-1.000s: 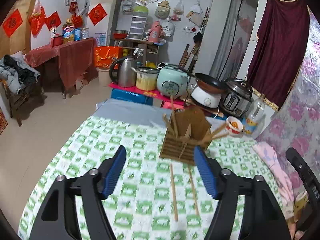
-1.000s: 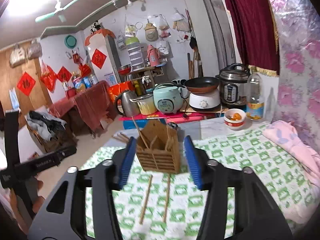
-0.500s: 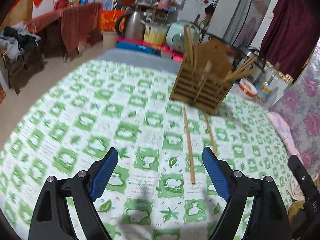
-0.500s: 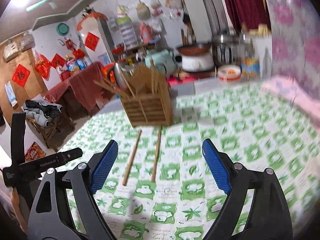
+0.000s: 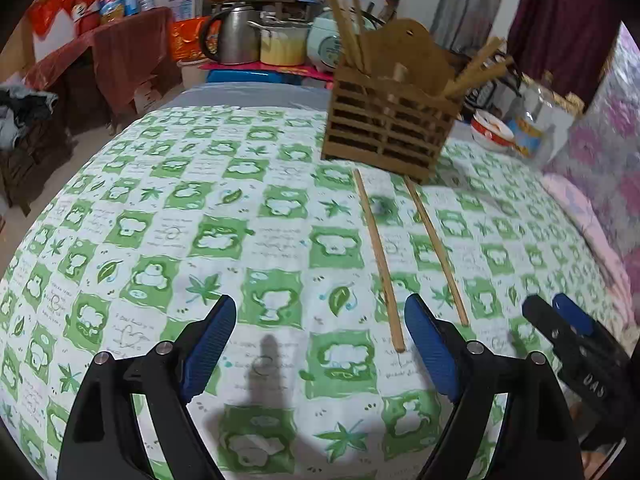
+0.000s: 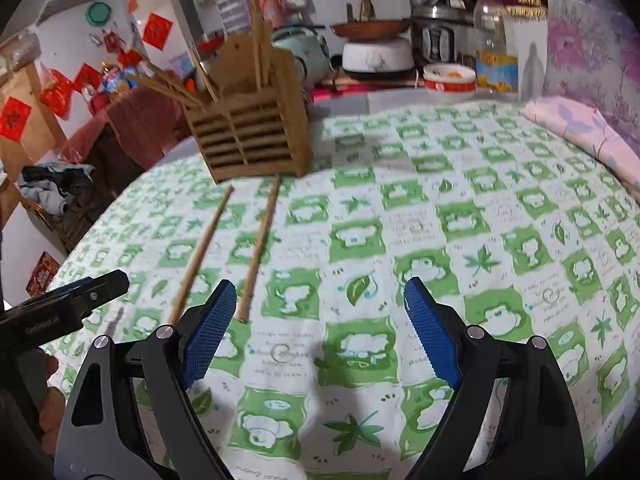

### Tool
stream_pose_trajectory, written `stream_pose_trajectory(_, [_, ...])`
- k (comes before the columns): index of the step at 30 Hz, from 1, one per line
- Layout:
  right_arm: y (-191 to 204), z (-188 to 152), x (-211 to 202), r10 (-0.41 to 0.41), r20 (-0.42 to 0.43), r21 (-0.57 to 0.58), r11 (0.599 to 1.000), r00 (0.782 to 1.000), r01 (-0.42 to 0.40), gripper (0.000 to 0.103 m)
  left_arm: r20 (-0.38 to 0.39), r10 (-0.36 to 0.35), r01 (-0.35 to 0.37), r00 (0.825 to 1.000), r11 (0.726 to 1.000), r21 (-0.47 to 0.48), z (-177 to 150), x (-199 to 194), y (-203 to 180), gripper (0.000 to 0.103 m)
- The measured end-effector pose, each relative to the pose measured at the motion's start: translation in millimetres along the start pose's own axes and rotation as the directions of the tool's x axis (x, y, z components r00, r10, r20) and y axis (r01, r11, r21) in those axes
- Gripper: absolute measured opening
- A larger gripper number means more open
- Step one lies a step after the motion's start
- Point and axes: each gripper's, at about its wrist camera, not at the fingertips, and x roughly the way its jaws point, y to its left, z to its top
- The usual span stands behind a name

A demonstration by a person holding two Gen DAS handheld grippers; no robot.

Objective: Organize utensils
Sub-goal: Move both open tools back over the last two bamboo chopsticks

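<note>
Both grippers hang released over the green-checked cloth of the counter, holding nothing. In its own view the left gripper has its blue pads wide apart, and the near end of the left chopstick lies just inside its right pad. The right gripper is equally spread, with the near end of the right chopstick just beside its left pad.

Two chopsticks lie loose and roughly parallel on the cloth, their far ends close to the foot of the slatted wooden holder, which already has several sticks standing in it. The step in hand looks like the approach to a pick-up, one stick per gripper, though which goes first cannot be told. Next, a gripper would need to straddle a stick squarely and close low enough to catch so thin a rod off soft cloth, then lift it and drop it upright into the holder.

The holder's inner compartments are hidden behind its slats. Background pots and the bottle are blurred, and the person's hands are largely out of view.
</note>
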Motion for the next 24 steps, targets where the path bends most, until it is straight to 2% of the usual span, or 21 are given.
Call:
stream_pose_trajectory(8, [-28,0,4,0.043,-0.015,0.149,0.988,0.999,-0.04,0.083,-0.019,-0.041,0.042,0.999,0.998,0.039,-5,2,-15,0.085])
stream_pose_trajectory(21, [-28,2,4,0.044,-0.005,0.153,0.987,0.999,-0.042,0.083,-0.116,-0.065,0.072,0.991,0.995,0.064,-13,24,-27,0.084])
stream_pose_trajectory(22, [-28,2,5,0.045,-0.006,0.155,0.987,0.999,-0.044,0.083,-0.123,-0.075,0.083,0.99,0.995,0.06,-13,26,-27,0.083])
stream_pose_trajectory(24, [-27,2,5,0.044,-0.005,0.156,0.987,0.999,-0.042,0.083,-0.129,-0.082,0.09,0.988,0.994,0.06,-13,28,-28,0.075])
